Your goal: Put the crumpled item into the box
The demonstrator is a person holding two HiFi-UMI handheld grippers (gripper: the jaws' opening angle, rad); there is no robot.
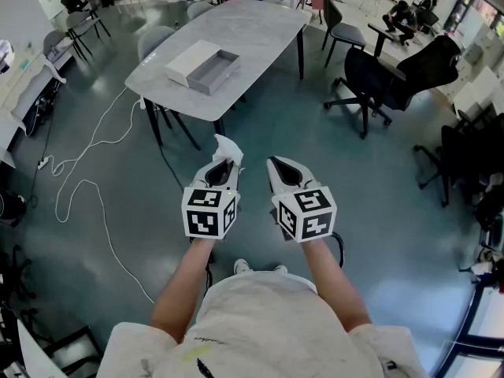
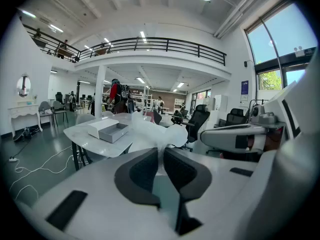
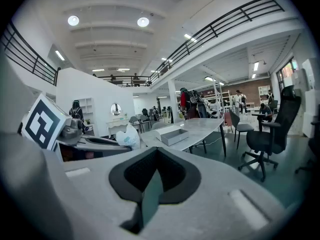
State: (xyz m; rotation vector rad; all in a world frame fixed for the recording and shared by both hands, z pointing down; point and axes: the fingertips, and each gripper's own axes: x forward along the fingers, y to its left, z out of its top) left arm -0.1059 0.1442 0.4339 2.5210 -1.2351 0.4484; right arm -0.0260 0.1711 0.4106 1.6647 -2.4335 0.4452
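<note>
On the table (image 1: pixel 260 30): one box (image 1: pixel 214 72), open, with one lid (image 1: pixel 191 60) touching its left side.
Grippers: two, side by side over the floor (image 1: pixel 260 128), well short of the table.
Left gripper (image 1: pixel 224 157): jaws clamped on the one crumpled item (image 2: pixel 150 131), white, sticking out past the tips.
Right gripper (image 1: pixel 277 166): jaws together, nothing between.
Edges: the box sits at the table's near end.
Room: bare floor between grippers and table; one cable (image 1: pixel 94 187) left, a black chair (image 1: pixel 378 81) right.
</note>
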